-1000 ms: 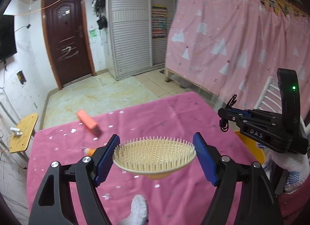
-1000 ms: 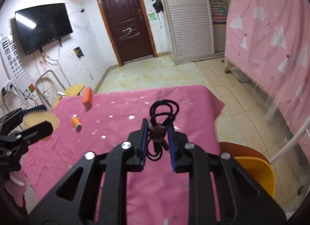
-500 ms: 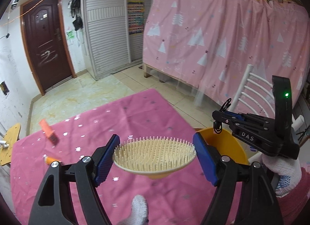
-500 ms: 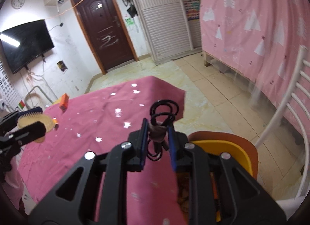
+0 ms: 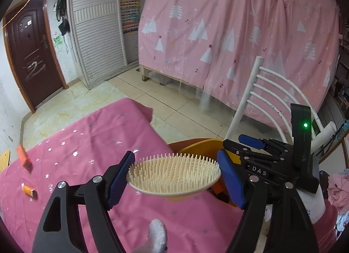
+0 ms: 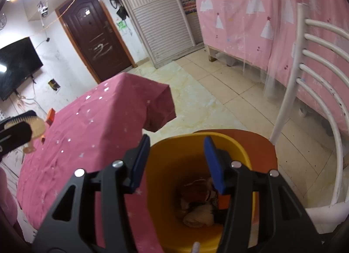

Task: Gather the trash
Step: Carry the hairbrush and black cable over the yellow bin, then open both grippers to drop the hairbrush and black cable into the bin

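My left gripper (image 5: pixel 174 176) is shut on a cream hairbrush (image 5: pixel 174 175), bristles up, held above the pink table's right edge; it also shows at the left of the right wrist view (image 6: pixel 32 125). My right gripper (image 6: pixel 176 161) is open and empty, right above the yellow trash bin (image 6: pixel 165 172), which holds crumpled scraps and a dark item. In the left wrist view the right gripper (image 5: pixel 242 144) hangs over the bin (image 5: pixel 196 148). An orange block (image 5: pixel 23 157) and a small orange tube (image 5: pixel 29 190) lie on the table's far left.
The table has a pink star-print cloth (image 5: pixel 98 144). The bin stands on an orange seat (image 6: pixel 257 144) of a white chair (image 6: pixel 316 78) beside the table. A pink curtain (image 5: pixel 240 35), tiled floor and a brown door (image 6: pixel 96 41) lie beyond.
My right gripper moved over the bin and opened; the black cable it held is gone from its jaws. My left gripper swung right toward the bin with the brush still held.
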Motion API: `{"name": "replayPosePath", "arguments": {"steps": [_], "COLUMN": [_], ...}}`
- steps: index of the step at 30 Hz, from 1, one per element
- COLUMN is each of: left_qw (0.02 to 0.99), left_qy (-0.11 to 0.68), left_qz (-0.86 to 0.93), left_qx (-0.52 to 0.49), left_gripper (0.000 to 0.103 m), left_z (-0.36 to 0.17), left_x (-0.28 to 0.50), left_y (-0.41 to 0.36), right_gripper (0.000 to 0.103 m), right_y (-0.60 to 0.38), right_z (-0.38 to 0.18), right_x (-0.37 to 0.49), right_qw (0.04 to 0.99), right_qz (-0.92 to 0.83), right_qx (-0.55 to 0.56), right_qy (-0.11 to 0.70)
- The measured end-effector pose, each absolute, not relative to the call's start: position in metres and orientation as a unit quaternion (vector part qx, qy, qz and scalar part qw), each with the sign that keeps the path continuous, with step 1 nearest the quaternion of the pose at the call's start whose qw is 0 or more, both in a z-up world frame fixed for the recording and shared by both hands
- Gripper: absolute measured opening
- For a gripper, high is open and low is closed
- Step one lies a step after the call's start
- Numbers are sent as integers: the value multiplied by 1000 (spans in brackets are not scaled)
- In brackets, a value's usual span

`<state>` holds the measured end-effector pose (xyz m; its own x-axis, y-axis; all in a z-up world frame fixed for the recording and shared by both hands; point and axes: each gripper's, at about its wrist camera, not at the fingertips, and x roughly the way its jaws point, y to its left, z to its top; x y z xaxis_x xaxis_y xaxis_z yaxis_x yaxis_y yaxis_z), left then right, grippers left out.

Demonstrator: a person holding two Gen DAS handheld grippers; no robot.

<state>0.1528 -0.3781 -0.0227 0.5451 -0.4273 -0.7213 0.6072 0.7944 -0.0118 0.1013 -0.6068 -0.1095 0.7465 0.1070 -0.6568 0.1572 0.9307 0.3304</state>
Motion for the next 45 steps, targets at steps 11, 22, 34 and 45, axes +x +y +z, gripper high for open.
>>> {"name": "replayPosePath", "arguments": {"steps": [11, 22, 34, 45], "left_qw": [855, 853, 867, 887], "left_qy": [387, 394, 377, 373], "left_qz": [-323, -321, -309, -261], "left_qx": [122, 122, 102, 74], "left_gripper": [70, 77, 77, 78], "left_z": [-34, -39, -19, -9], "left_x": [155, 155, 159, 185], "left_y": [-435, -440, -390, -307], "right_gripper": [56, 56, 65, 65], "right_y": [-663, -658, -621, -556], "right_z": [-106, -106, -81, -61], "right_x": [63, 63, 76, 112], "right_qw": [915, 915, 923, 929], "right_qz": [-58, -50, -35, 6], "right_qx": [257, 253, 217, 171], "right_qy": [307, 310, 315, 327]}}
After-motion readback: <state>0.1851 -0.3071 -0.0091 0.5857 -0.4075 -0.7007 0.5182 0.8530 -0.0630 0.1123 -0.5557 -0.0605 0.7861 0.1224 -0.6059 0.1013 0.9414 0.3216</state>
